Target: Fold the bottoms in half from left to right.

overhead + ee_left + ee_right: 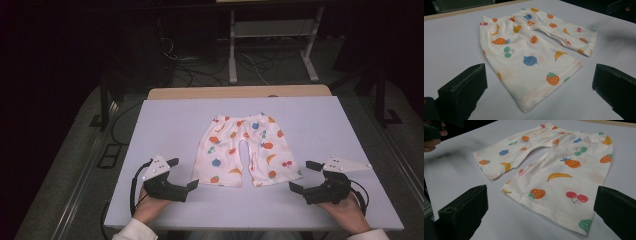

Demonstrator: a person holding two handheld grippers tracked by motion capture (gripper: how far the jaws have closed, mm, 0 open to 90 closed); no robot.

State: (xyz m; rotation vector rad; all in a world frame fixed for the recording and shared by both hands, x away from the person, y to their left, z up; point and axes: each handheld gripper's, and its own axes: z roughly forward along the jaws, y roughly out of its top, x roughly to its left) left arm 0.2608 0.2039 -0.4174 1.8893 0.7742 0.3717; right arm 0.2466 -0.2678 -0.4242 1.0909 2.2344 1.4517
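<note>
Pale tabletop (170, 120) under me, dark room behind it, and the fruit-print shorts (244, 150) lie flat at its middle, waistband away from me. Just left of the shorts, my left tongs (183, 173) hang wide and empty beside the left leg hem. Just right of the shorts, my right tongs (301, 175) gape too, holding nothing. I'd slide each lower jaw under a hem corner, pinching only cloth, both sides evenly.
</note>
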